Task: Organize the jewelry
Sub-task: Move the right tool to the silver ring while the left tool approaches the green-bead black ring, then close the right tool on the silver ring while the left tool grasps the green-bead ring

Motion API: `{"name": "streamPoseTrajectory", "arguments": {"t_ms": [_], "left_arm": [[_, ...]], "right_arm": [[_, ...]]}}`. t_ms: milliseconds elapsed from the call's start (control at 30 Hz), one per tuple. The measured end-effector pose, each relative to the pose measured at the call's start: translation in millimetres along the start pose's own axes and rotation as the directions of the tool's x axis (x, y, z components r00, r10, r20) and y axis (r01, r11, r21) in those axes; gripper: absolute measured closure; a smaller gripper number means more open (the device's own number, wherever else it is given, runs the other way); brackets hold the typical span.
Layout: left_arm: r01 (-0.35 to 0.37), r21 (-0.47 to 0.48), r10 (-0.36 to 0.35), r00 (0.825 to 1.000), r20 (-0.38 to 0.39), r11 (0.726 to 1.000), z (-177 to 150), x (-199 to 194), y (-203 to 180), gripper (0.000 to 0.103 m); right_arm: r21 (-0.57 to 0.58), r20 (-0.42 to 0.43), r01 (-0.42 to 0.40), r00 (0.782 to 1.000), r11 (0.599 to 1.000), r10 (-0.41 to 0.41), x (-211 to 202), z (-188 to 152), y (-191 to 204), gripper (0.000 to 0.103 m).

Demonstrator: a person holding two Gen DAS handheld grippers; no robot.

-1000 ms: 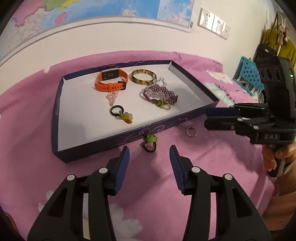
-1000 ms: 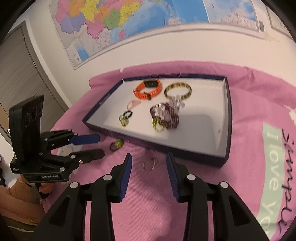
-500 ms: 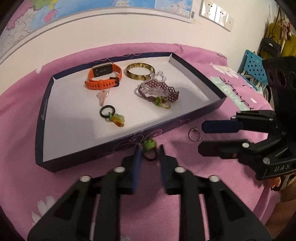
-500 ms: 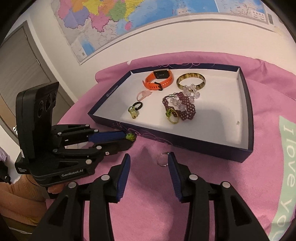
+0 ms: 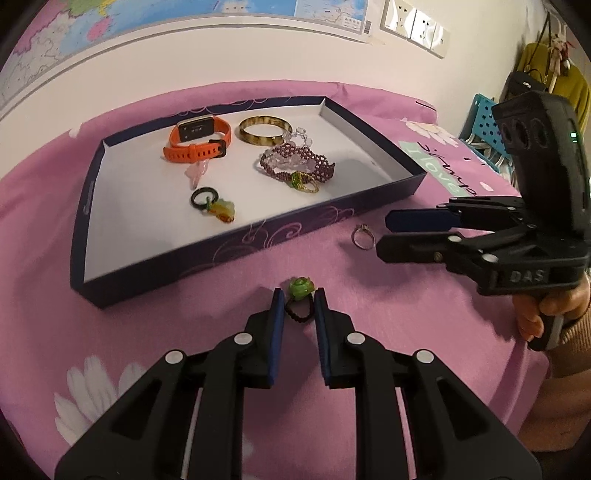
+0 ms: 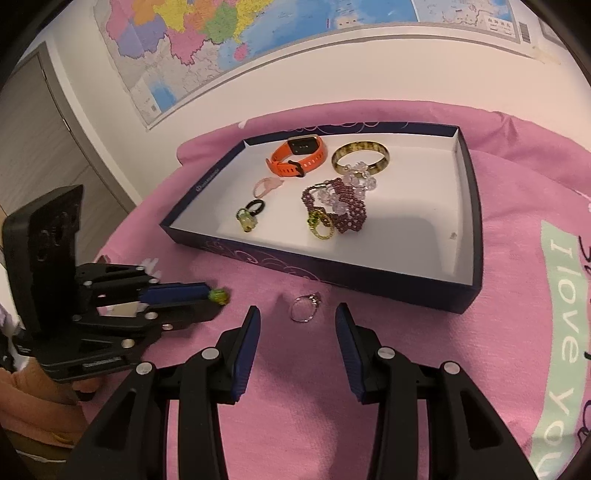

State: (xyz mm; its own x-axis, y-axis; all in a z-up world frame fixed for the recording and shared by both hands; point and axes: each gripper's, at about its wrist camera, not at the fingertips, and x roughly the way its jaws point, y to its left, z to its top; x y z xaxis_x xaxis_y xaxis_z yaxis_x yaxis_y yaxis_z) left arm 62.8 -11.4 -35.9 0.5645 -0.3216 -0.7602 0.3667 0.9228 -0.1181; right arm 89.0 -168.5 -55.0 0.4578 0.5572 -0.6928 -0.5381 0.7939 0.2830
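Left tongs (image 5: 299, 306) pinch the green-beaded black ring (image 5: 300, 301), ready for lifting into the box (image 5: 221, 251). Right tongs (image 6: 297, 319) stand spread around the silver ring (image 6: 306, 308), for gripping next.

Wall map (image 6: 280, 48), wall switches (image 5: 415, 22), blue crate (image 5: 480, 118), grey door (image 6: 48, 136).

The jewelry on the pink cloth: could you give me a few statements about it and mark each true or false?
1. The left gripper is shut on the black ring with the green bead. True.
2. The silver ring lies inside the tray. False: it lies on the pink cloth, in front of the tray.
3. The orange watch is in the tray. True.
4. The right gripper holds the silver ring. False: its jaws are open, the ring just beyond its fingertips.
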Motion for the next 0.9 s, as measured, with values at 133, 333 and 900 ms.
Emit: {"name": "streamPoseTrajectory", "arguments": {"t_ms": [133, 333, 900], "left_arm": [[0.008, 0.003, -0.008, 1.000, 0.000, 1.000, -6, -4, 0, 0.085], [0.007, 0.001, -0.007, 1.000, 0.010, 1.000, -6, -6, -1, 0.072], [0.004, -0.001, -0.004, 1.000, 0.001, 1.000, -3, -1, 0, 0.085]], "right_arm": [[-0.021, -0.005, 0.041, 0.999, 0.999, -0.041, 2, 1, 3, 0.063], [-0.090, -0.004, 0.120, 0.993, 0.989, -0.121, 10, 1, 16, 0.063], [-0.154, -0.001, 0.204, 0.978, 0.967, -0.207, 17, 1, 34, 0.087]]}}
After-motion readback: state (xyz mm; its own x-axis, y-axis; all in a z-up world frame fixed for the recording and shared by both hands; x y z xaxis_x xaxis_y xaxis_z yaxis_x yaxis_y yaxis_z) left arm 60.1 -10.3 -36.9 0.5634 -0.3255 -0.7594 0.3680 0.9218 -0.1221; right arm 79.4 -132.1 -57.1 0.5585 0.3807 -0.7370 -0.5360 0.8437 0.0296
